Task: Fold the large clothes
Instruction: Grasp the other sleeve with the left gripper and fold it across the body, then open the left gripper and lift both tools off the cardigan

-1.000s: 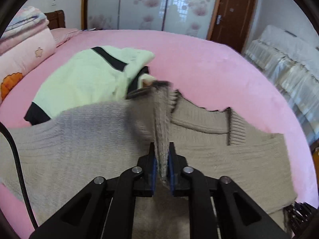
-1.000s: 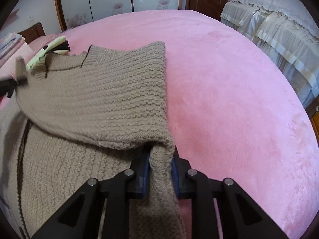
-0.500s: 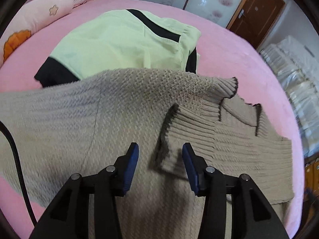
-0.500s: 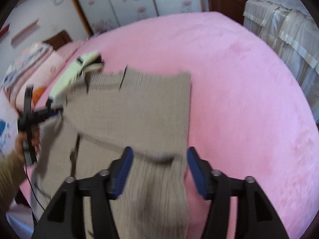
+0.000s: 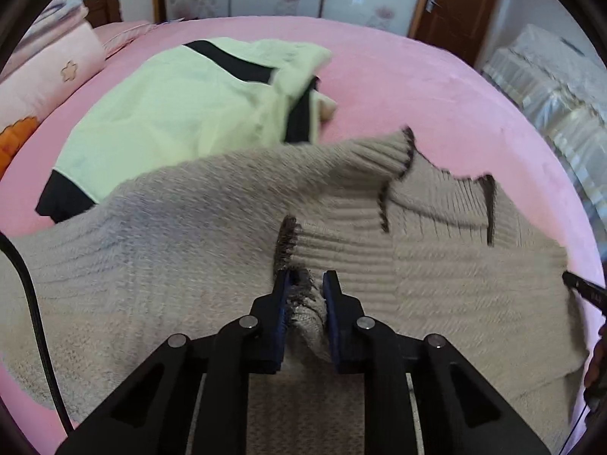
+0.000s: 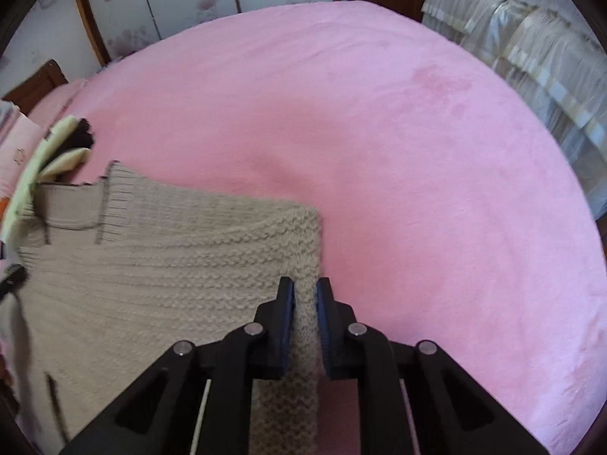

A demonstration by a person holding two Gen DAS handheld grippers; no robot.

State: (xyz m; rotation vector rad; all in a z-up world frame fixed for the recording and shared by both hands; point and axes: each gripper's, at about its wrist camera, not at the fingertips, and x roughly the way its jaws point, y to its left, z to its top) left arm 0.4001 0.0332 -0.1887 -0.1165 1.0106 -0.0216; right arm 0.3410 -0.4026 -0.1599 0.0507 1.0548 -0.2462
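I count two garments on the pink bed (image 6: pixel 379 132): one beige knit sweater (image 5: pixel 170 246) and one pale green garment (image 5: pixel 170 106) with black bands. I also count two hand-held grippers.

The sweater lies spread across the near part of the bed. It is a chunky knit with horizontal ridges, ribbed cuffs and collar, and thin dark trim along those ribbed edges. Parts of it are blurred in both views. The pale green garment lies just beyond it, on the far left, with the sweater's upper edge overlapping its near side.

The left hand-held gripper (image 5: pixel 305 288) has its jaws closing on a ribbed, dark-edged fold of the sweater; the pads press the knit between them. The right hand-held gripper (image 6: pixel 303 299) has its jaws closing on the sweater's right edge, with a narrow strip of knit pinched between the pads.

A pink cushion (image 5: pixel 41 76) sits at the far left. I can read no brand, label or writing anywhere.
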